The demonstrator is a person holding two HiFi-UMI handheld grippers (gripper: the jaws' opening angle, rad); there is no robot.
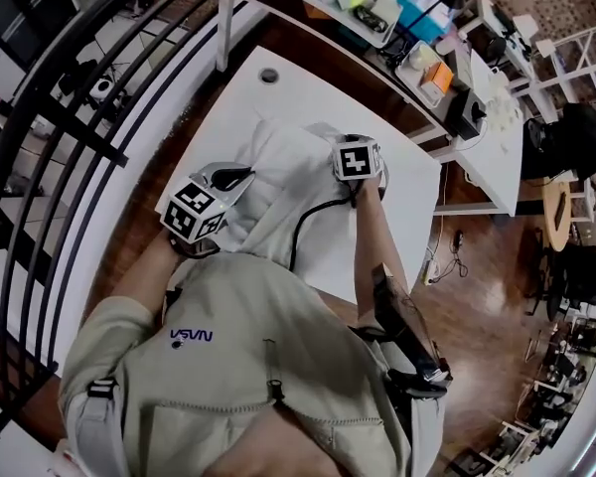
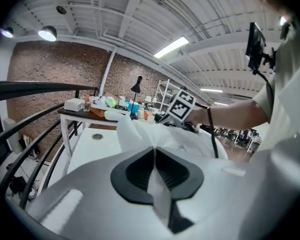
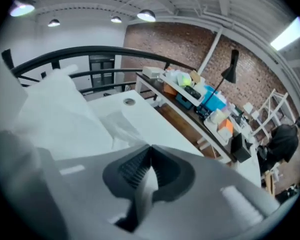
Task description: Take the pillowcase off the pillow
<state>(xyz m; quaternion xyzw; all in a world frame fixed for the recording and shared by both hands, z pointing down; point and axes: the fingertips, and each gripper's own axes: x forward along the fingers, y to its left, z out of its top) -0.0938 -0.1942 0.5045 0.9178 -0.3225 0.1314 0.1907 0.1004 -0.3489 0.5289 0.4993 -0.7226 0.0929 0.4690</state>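
The pillow in its white pillowcase (image 1: 283,182) lies on the white table (image 1: 407,207) in front of me. My left gripper (image 1: 233,179) is at the pillow's near left side. In the left gripper view its jaws (image 2: 154,151) are shut on a fold of the white pillowcase (image 2: 157,189), which runs back between the pads. My right gripper (image 1: 358,162) is at the pillow's right side, also shut (image 3: 150,151) on a strip of the white cloth (image 3: 146,186). The bulk of the pillow (image 3: 60,114) rises at the left of the right gripper view.
A black cable (image 1: 308,217) runs from the right gripper across the pillow. A cluttered long desk (image 1: 377,8) stands beyond the table. A black railing (image 1: 60,117) curves along the left. A second white table (image 1: 497,147) stands at the right.
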